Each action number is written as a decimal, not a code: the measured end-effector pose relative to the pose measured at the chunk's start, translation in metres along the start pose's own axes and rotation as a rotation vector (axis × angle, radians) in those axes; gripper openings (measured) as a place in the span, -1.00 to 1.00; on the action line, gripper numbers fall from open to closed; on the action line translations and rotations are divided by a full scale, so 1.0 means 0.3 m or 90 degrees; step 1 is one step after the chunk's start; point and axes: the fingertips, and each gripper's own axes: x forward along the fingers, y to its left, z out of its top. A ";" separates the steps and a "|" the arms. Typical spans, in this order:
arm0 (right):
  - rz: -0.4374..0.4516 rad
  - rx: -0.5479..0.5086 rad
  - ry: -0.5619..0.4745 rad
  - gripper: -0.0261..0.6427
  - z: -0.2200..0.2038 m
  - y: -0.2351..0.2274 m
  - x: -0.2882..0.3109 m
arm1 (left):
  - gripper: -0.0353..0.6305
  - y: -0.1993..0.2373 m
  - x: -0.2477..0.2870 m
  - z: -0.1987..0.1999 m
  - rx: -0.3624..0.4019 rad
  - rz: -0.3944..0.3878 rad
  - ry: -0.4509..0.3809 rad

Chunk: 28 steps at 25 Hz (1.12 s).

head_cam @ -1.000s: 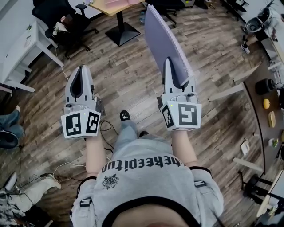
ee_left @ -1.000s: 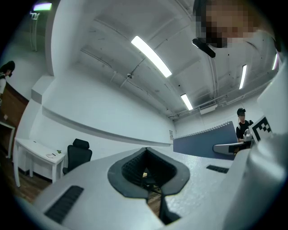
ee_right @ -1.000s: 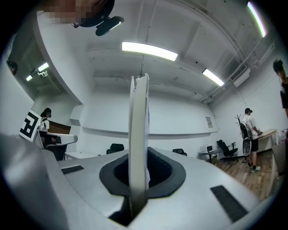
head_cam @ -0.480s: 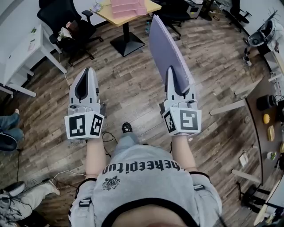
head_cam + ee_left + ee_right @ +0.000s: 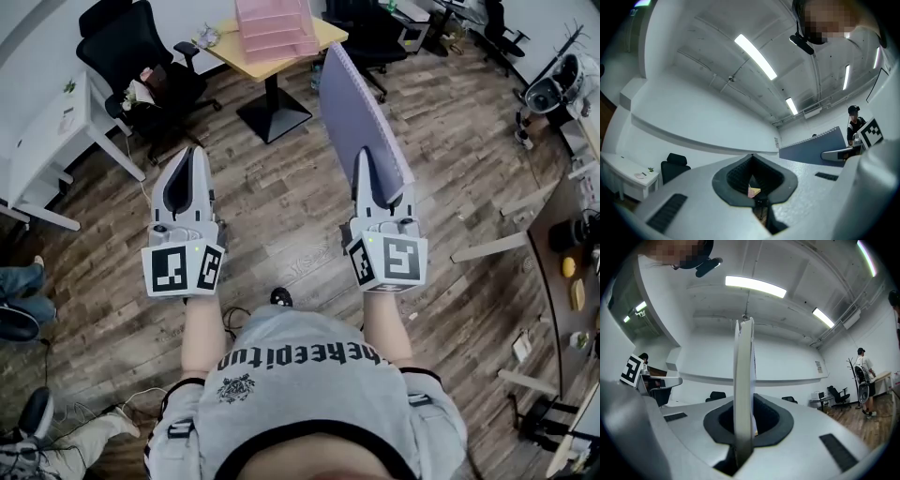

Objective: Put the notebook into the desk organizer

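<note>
Notebook (image 5: 352, 94): clamping it upright in right hand-held gripper (image 5: 365, 161), well short of desk organizer (image 5: 275, 26), ready for sliding in; holding left hand-held gripper (image 5: 188, 157) together, empty.

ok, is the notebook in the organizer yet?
No, the notebook stands clamped in the right claw, well short of the pink organizer on the table.

The right tongs (image 5: 744, 401) are clamped on the notebook (image 5: 743, 366). The notebook is seen edge-on and stands upright through the centre of the frame. A marker cube (image 5: 632, 370) shows at the left edge. A ceiling light (image 5: 754, 286) runs across the top. At the right, a person (image 5: 861, 363) stands behind an office chair (image 5: 836, 393) on a wooden floor (image 5: 862, 417).
</note>
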 end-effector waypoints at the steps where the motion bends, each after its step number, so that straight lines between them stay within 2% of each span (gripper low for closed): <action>1: -0.003 0.000 -0.004 -0.83 -0.002 0.007 0.026 | -0.88 0.020 0.021 -0.003 -0.002 -0.006 -0.003; 6: -0.016 -0.001 -0.014 -0.83 -0.022 0.036 0.125 | -0.88 0.086 0.102 -0.026 -0.009 -0.049 -0.003; 10: -0.024 -0.002 -0.014 -0.83 -0.038 0.051 0.182 | -0.88 0.120 0.158 -0.058 -0.003 -0.065 0.012; 12: -0.025 -0.003 -0.014 -0.83 -0.049 0.055 0.213 | -0.88 0.141 0.187 -0.078 -0.015 -0.070 0.014; 14: -0.028 -0.003 -0.011 -0.83 -0.062 0.050 0.247 | -0.88 0.168 0.215 -0.095 -0.024 -0.059 0.006; 18: -0.035 -0.002 0.000 -0.83 -0.098 0.020 0.338 | -0.88 0.228 0.288 -0.131 -0.008 -0.022 -0.001; 28: -0.003 -0.009 -0.015 -0.83 -0.136 -0.052 0.692 | -0.88 0.350 0.588 -0.199 -0.019 0.005 -0.016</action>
